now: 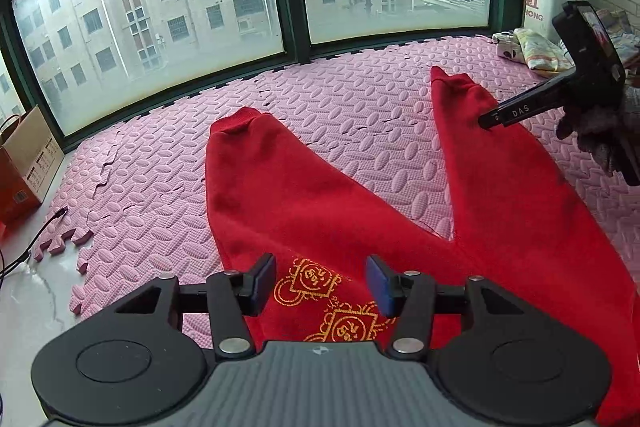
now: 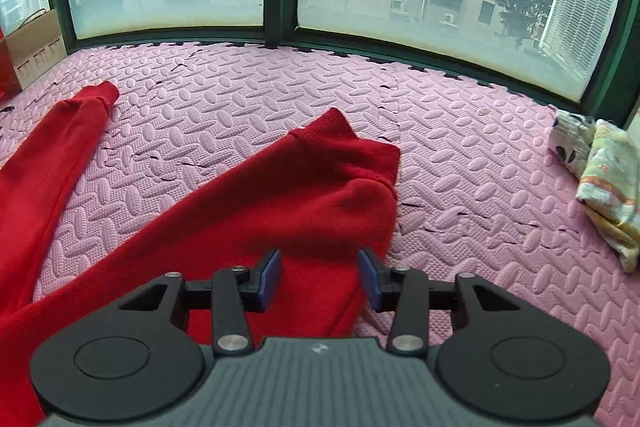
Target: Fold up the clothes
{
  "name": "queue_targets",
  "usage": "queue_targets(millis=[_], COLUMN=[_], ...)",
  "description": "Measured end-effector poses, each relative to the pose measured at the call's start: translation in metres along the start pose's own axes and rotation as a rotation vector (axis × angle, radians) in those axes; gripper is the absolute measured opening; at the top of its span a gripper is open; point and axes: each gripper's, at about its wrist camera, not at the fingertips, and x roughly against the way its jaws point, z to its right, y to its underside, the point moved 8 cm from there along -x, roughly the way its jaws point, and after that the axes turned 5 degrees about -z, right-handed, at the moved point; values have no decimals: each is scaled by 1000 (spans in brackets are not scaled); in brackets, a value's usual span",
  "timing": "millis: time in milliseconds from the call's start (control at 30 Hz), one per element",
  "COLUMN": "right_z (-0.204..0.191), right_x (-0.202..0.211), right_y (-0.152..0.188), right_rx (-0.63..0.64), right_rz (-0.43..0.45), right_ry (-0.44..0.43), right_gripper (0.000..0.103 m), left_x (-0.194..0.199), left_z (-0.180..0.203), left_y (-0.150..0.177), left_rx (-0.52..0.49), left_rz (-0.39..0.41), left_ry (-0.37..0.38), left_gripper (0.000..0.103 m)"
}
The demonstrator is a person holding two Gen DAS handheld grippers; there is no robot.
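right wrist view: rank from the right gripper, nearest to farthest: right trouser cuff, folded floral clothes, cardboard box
1. right trouser cuff, just ahead of the right gripper, whose jaws are open.
2. folded floral clothes, far right on the pink foam mat.
3. cardboard box, far left by the window.

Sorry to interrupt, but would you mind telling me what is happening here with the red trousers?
A person is starting to fold red trousers spread leg-apart on a pink foam mat by the window. The left gripper hovers open above the gold-embroidered part; the right gripper hovers open over the other leg, near its cuff. Neither has gripped cloth yet. Other folded clothes lie at the mat's edge.
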Motion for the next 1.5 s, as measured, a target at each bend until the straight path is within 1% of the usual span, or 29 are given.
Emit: queue_targets(millis=[67,133,233,267,333,367,467,533,600,667,733,800,867,933,1000,1100,1233,1300,1367,1500], right_z=[-6,-16,-46,-61,-73,-83,-93,-94,-92,-91,-91,-94,-98,-102,-103,-100,-101,-105,-109,-117], right_x=[14,27,54,65,75,83,96,102,111,119,131,143,149,152,151,153,155,157,159,163], right_y=[7,12,30,41,53,64,87,101,114,127,135,141,149,159,169,179,182,184,185,188], right_rx=[39,53,110,136,150,162,176,180,182,185,175,152,139,130,120,46,12,5,3,-8], right_rz=[4,10,15,12,3,-3,-10,-17,-19,-19,-2,21,32,30,17,20,26,29,27,19], right_ry=[-4,-39,-142,-181,-219,-236,-250,-236,-220,-204,-193,-204,-221,-226,-218,-230,-228,-234,-239,-252], right_gripper=[43,44,54,55,57,59,60,64,65,69,69,71,79,79,79,79,78,77,72,72], left_x=[7,12,19,21,24,26,31,35,40,43,44,46,49,52,53,53,52,52,55,57], left_z=[6,11,19,21,24,25,27,29,31,33,34,35,36,37,37,36,35,35,36,30], left_y=[6,12,22,25,33,38,52,59,68,76,83,88,91,93,95,97,101,102,102,100], left_rx=[-5,-9,-13,-9,2,8,21,26,32,36,43,49,41,38,43,51,64,69,70,67], left_rz=[-4,-3,-2,-5,-10,-13,-22,-23,-21,-21,-23,-22,-11,-1,3,1,-12,-16,-16,-15], left_ry=[7,12,16,19,21,17,15,15,6,3,-5,-15,-37,-51,-54,-62,-58,-52,-49,-86], left_gripper=[55,55,59,60,61,64,68,71,74,76,76,77,80,81,81,81,73,61,55,55])
